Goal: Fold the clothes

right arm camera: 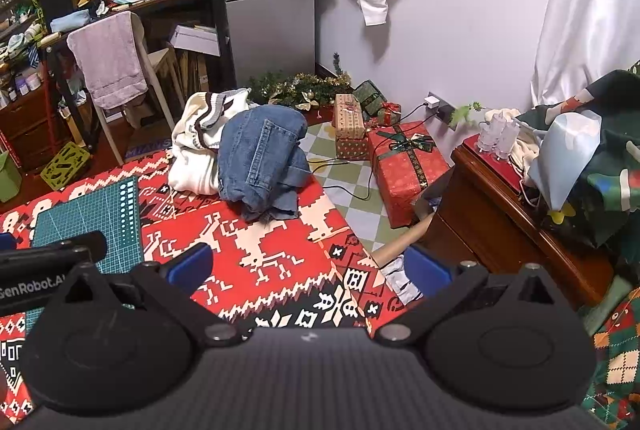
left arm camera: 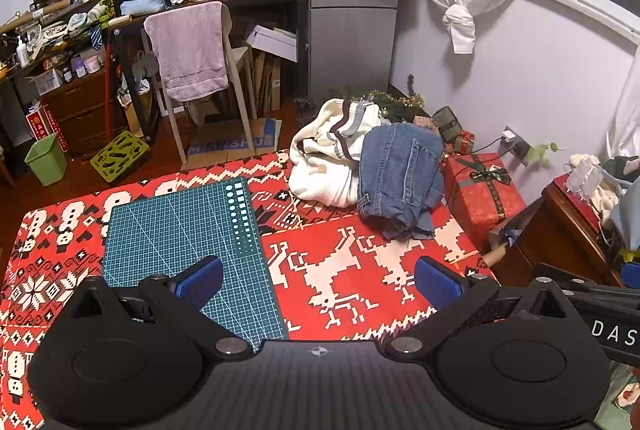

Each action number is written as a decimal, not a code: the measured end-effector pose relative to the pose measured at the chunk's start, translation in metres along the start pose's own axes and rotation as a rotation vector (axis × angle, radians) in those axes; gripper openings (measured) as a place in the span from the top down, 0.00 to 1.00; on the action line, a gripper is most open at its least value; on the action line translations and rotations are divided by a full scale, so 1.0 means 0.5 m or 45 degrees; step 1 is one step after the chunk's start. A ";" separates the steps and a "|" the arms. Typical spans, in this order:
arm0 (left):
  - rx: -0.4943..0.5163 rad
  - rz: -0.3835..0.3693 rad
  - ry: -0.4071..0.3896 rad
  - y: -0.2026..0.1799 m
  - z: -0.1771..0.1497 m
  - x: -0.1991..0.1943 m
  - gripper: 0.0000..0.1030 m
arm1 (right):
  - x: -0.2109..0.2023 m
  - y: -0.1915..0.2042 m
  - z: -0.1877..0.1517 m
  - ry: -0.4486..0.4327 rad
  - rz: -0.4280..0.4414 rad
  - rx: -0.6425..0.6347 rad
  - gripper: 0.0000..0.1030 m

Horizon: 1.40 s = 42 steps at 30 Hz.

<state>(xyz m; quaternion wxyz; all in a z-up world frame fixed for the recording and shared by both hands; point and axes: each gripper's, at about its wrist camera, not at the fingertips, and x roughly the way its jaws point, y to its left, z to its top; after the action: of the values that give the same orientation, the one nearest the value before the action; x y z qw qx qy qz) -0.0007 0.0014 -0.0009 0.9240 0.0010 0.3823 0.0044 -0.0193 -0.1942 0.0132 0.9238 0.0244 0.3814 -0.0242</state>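
Observation:
Blue denim jeans [left arm camera: 400,174] lie crumpled at the far right corner of the table, leaning on a cream sweater [left arm camera: 328,154] with dark and grey striped trim. In the right wrist view the jeans [right arm camera: 264,158] and the sweater [right arm camera: 196,150] sit at the far edge too. My left gripper [left arm camera: 320,282] hovers open over the red patterned tablecloth [left arm camera: 344,270], well short of the clothes, with nothing between its blue pads. Over the table's right edge my right gripper [right arm camera: 308,270] is open and empty as well.
A green cutting mat [left arm camera: 180,230] lies on the left of the table. Wrapped gift boxes [right arm camera: 404,166] and a cable sit on the floor to the right, beside a wooden cabinet [right arm camera: 520,230]. A chair with a pink towel [left arm camera: 192,50] stands behind the table.

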 end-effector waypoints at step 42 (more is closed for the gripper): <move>-0.004 0.004 -0.044 0.003 -0.040 -0.033 0.00 | -0.044 -0.019 -0.016 -0.032 -0.006 -0.006 0.00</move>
<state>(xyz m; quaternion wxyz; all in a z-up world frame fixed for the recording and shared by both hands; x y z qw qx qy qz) -0.0267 0.0028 -0.0033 0.9304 0.0000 0.3664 0.0064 -0.0412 -0.2026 0.0227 0.9285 0.0212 0.3699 -0.0258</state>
